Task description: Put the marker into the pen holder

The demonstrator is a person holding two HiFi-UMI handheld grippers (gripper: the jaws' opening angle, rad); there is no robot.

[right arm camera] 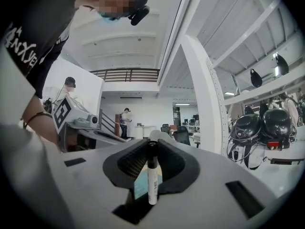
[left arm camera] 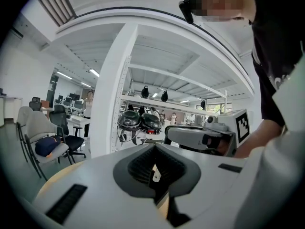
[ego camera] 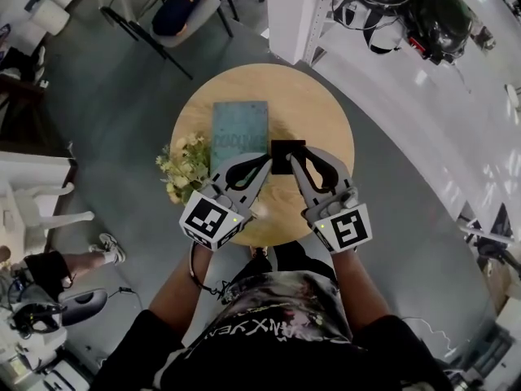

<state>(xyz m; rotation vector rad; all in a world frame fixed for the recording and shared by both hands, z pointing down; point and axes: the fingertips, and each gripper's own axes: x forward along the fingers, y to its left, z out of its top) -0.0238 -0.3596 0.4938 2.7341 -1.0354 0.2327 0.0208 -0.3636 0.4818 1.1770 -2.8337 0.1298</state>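
Note:
A white marker with a black cap (right arm camera: 152, 175) stands upright between the jaws of my right gripper (right arm camera: 152, 144), which is shut on it. In the head view the right gripper (ego camera: 295, 163) has its tips over the near edge of the black square pen holder (ego camera: 286, 153) on the round wooden table (ego camera: 317, 104). The marker itself is hidden there. My left gripper (ego camera: 265, 163) points at the holder's left side, its tips together and holding nothing. In the left gripper view the left gripper (left arm camera: 153, 149) shows only a thin slit between its pads.
A teal book (ego camera: 239, 133) lies on the table left of the holder. A bunch of pale flowers (ego camera: 186, 169) sits at the table's left edge. A chair (ego camera: 175, 10) and a white pillar (ego camera: 297, 15) stand beyond the table.

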